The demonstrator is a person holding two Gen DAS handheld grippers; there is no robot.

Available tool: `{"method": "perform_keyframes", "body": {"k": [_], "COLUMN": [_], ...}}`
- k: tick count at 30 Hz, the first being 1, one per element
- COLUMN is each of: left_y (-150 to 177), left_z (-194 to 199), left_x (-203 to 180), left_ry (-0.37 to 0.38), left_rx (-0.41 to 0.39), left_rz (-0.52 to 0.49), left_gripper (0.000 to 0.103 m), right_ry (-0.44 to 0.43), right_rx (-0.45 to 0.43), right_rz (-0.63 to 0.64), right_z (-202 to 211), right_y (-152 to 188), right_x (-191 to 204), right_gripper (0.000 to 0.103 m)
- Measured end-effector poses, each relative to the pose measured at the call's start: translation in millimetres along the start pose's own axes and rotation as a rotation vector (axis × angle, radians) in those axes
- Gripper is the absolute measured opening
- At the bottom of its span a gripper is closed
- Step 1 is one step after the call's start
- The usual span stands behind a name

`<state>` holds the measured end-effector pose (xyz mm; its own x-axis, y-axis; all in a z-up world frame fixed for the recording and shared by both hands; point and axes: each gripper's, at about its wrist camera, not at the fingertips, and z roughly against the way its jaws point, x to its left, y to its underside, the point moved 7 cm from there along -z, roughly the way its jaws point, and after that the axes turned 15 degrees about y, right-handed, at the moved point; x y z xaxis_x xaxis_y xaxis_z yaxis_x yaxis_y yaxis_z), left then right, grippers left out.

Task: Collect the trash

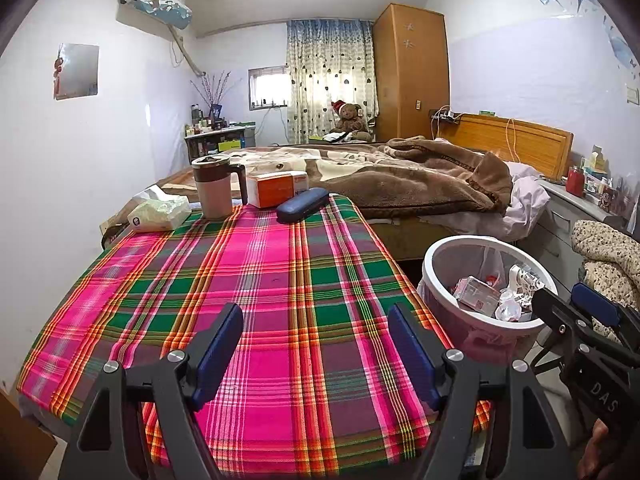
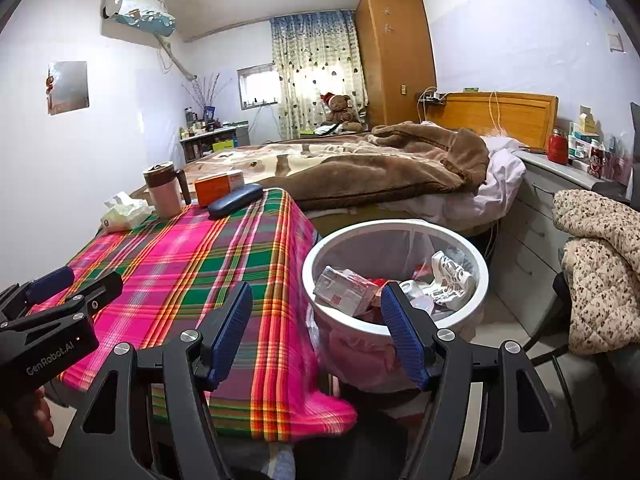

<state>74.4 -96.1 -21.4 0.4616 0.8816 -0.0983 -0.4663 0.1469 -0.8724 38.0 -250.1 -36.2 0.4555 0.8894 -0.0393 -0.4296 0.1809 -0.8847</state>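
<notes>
Risk: no loose trash shows on the table (image 1: 280, 280). The tissue pack (image 1: 160, 212), mug (image 1: 214, 188), box (image 1: 276, 188) and case (image 1: 302, 205) at its far edge are probably not trash; grabbing 1 would be an error. The bin (image 2: 394, 276), right of the table, already holds trash.

Left gripper (image 1: 316, 350): jaws wide, empty, above the cloth. Right gripper (image 2: 316, 332): jaws wide, empty, before the bin.

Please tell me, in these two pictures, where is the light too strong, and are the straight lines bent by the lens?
Left wrist view: the window and the curtain beside it are washed out by daylight; the walls and the wardrobe curve toward the edges, and the corners are black. Right wrist view: the same glare at the window, the same bending, and the bin nearby stays sharp.
</notes>
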Motion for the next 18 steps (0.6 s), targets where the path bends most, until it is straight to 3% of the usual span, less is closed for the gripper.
{"method": "perform_keyframes", "body": {"k": [18], "left_y": [1.7], "left_z": [-0.2], "left_x": [-1.9], "left_ry": [0.003], "left_rx": [0.007], "left_rz": [0.001], "left_gripper": [0.075], "right_ry": [-0.004], "right_rx": [0.005], "right_rz": [-0.003], "right_z": [0.3], "right_y": [0.5], "right_x": [0.2], "right_gripper": [0.068]}}
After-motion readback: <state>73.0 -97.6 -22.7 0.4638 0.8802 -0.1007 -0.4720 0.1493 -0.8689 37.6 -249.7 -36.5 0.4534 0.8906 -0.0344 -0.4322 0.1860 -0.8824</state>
